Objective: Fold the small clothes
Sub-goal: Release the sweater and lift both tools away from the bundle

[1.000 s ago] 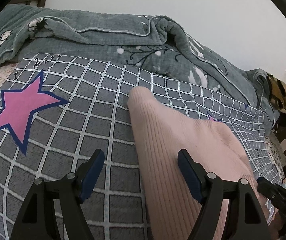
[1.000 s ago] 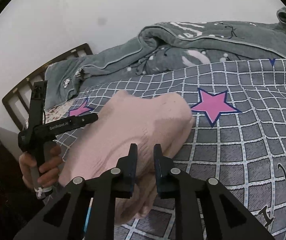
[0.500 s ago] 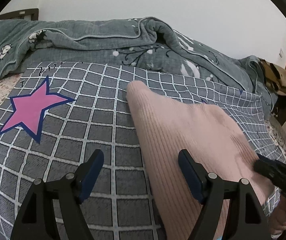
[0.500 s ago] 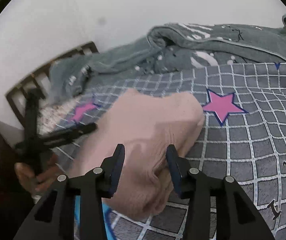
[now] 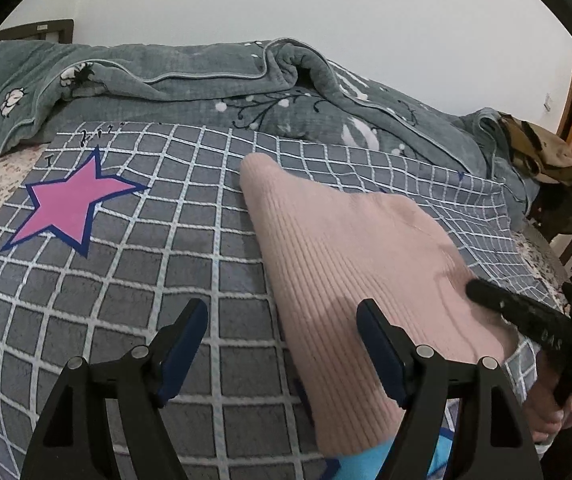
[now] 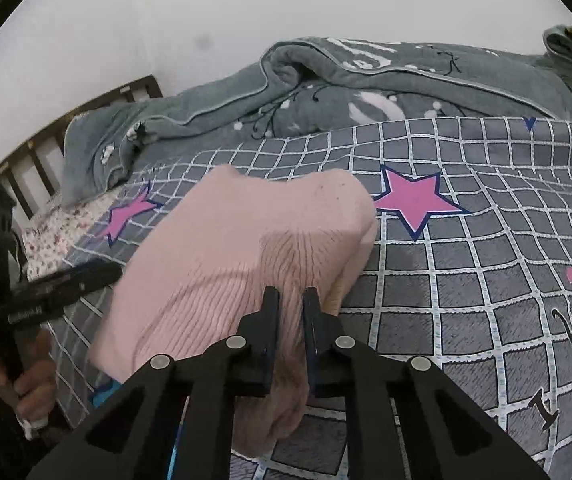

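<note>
A pink ribbed knit garment (image 5: pixel 350 264) lies folded on the grey checked blanket (image 5: pixel 125 272). It also shows in the right wrist view (image 6: pixel 221 256). My left gripper (image 5: pixel 281 344) is open, its jaws astride the garment's left edge, holding nothing. My right gripper (image 6: pixel 290 308) is shut on a bunched fold of the pink garment at its near right edge. The right gripper also shows in the left wrist view (image 5: pixel 526 316) at the garment's right side. The left gripper shows in the right wrist view (image 6: pixel 45 288) to the garment's left.
A rumpled grey-green quilt (image 5: pixel 205 80) lies along the far side of the bed by the white wall. Pink stars (image 6: pixel 418 200) mark the blanket. A wooden headboard (image 6: pixel 45 152) stands at the left end. A blue item (image 5: pixel 374 460) peeks from under the garment's near end.
My right gripper opened half a second ago and has now shut on the garment's near right fold. My left gripper stays open and has hardly moved.
</note>
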The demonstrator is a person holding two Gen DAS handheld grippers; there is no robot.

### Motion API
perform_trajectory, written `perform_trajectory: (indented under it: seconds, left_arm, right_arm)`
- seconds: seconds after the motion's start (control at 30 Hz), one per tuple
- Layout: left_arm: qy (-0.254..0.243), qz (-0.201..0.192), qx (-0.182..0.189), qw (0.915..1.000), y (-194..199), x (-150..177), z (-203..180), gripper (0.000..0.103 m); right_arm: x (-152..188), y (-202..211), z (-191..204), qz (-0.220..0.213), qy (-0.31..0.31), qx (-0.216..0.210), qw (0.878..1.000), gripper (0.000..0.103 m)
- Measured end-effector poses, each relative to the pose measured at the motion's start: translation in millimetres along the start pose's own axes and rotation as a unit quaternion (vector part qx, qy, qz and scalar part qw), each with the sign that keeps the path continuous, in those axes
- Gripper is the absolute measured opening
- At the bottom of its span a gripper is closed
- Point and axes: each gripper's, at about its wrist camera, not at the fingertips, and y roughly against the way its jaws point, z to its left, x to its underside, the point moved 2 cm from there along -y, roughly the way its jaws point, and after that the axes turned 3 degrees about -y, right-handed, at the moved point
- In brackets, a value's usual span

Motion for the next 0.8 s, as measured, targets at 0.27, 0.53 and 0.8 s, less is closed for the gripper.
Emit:
perform_trajectory:
  seconds: [0.27,0.53,0.8]
  left_arm:
    - [-0.040,0.021,-0.021,0.9987,8,20,-18,0.076]
    - [-0.041,0.043,-0.016,0.9981,5,38,-27,0.077]
    - [-0.057,0.035,-0.034,0.9972,24,49,-37,0.077]
  right_arm:
    - [18,21,6,-0.016,-0.007,0.029,0.999,0.036]
    - [43,38,4,-0.010,-0.017,0.068,0.997,0.037]
    - [46,74,4,-0.028,-0.033,0.097,0.994,0.037]
